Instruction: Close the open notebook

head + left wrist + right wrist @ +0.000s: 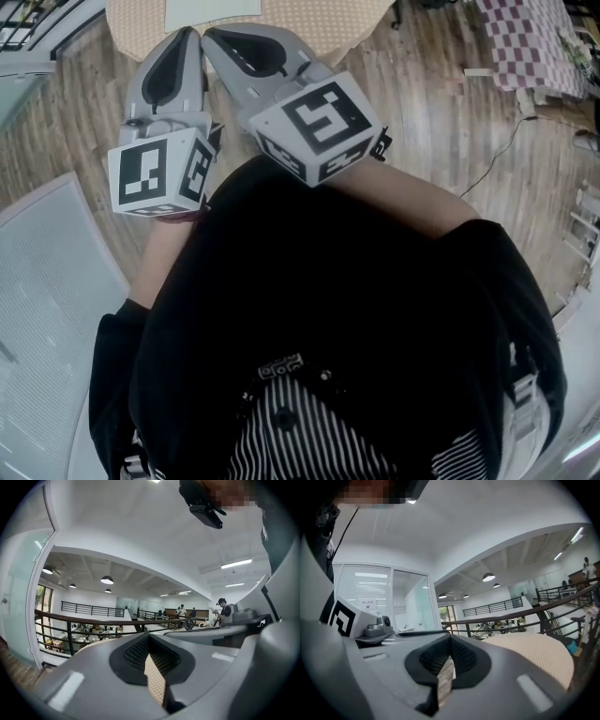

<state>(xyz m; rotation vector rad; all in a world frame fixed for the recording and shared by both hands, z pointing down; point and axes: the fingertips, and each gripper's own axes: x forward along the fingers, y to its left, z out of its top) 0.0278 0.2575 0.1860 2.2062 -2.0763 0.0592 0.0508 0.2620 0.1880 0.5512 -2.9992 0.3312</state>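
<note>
Left gripper (191, 34): we hold its jaws together, with nothing in them.
Right gripper (210, 37): closed too, and empty.
Notebook (214, 11): white, on the round table (319, 23) ahead, well apart from both grippers.
How to do it well: we think we should go closer, slip one tip under a cover and fold it over gently.
Count: two grippers, one notebook, one table.

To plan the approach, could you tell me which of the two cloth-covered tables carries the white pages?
The round beige-clothed table at top centre carries the white pages; the checkered-clothed table stands apart at the upper right.
</note>
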